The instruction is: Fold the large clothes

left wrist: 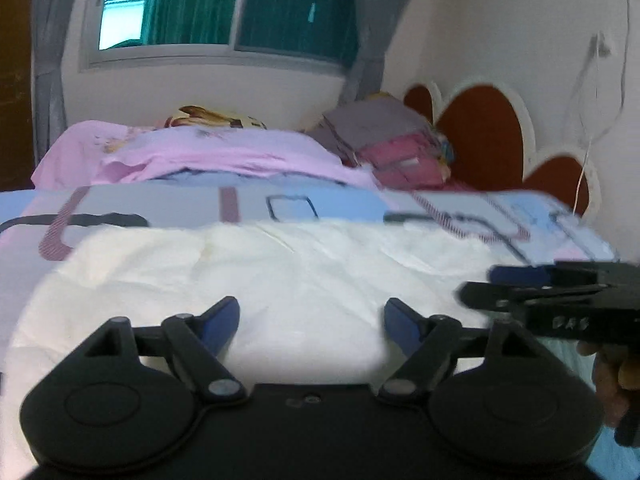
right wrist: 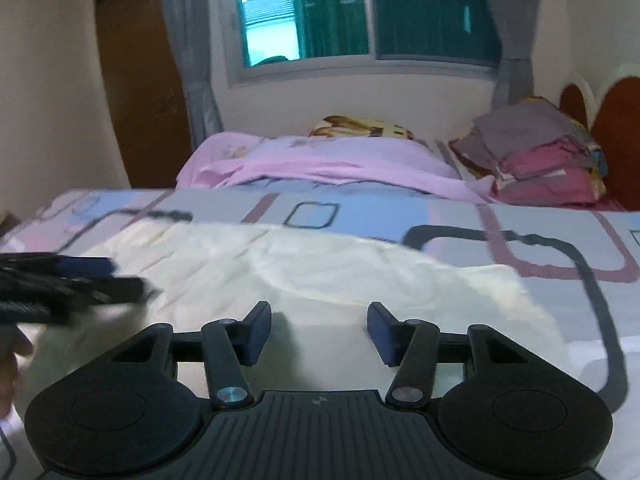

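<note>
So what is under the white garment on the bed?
The white garment lies on a patterned bedsheet of blue, pink and dark outlined squares, which shows past its far and right edges. Whatever lies beneath its middle is covered.

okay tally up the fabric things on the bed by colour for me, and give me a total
White garment, spread flat in front: 1
Pink cover, rumpled behind it: 1
Patterned blue, grey and pink bedsheet: 1
Cartoon-print pillow at the far edge: 1
Grey and pink folded pile by the headboard: 1 pile, pieces too blurred to count
Total: 5
</note>
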{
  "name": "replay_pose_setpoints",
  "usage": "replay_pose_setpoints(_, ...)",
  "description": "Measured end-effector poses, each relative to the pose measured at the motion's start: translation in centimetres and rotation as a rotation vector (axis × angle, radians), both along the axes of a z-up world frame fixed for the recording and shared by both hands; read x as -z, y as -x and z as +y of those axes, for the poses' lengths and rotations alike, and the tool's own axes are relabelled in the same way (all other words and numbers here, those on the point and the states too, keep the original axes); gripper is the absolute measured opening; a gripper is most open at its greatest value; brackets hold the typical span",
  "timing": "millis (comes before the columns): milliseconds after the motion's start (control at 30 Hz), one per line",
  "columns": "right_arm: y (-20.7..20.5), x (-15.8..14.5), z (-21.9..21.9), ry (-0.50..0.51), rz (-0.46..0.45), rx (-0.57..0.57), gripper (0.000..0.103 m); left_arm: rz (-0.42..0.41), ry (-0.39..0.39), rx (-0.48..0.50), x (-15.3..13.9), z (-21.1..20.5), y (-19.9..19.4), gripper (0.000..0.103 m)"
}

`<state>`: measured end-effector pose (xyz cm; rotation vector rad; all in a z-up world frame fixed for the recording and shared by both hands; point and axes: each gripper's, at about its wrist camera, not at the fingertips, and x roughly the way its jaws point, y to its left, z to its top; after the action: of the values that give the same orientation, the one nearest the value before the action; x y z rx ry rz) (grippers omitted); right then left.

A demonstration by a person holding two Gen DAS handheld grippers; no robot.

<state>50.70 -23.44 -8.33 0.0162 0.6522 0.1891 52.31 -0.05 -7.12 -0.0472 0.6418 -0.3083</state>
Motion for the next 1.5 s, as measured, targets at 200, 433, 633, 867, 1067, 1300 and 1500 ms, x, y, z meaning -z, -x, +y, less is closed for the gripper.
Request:
replay_pose_setpoints(200, -1.2, 3.7, 0.2, 0.029, 0.049, 0.000, 0.054, 0.044, -0.058, -0.029, 3.8, -0.5, -1.0, 0.085)
replay_pose_setpoints(433, -0.9, 5.8, 0.1, 0.018, 0.028, 0.003, 0.053, 0.033, -0.093, -0.040, 4.9, -1.3, -1.2, 0.086)
replay_pose_setpoints(633, -1.2, 5.9, 0.1, 0.031, 0.038, 0.002, 0.053, 0.033, -0.117, -0.045, 5.0, -1.8, -1.0, 0.087)
replay_pose_setpoints(867, 2.5, 0.1, 0.6, -0.006, 0.010, -0.017, 0.054, -0.050, -0.157, -0.024, 0.6, -2.8, 3.2, 0.094)
replay_pose_setpoints(1067, 6.6, 0.6, 0.8, 0.074, 0.034, -0.027, 0.054, -0.041, -0.184, -0.019, 0.8, -3.1, 6.2, 0.092)
replay_pose_setpoints(1300, 6.7, 1.1, -0.6, 0.034, 0.094, 0.073, 0.054, 0.043, -0.196, -0.053, 2.8, -2.1, 5.2, 0.095)
replay_pose_setpoints(1500, 13.0, -0.9, -9.3, -0.259, 0.072, 0.302, 0.084, 0.007, -0.145, -0.202, 0.0, 2.9, 9.6, 0.099)
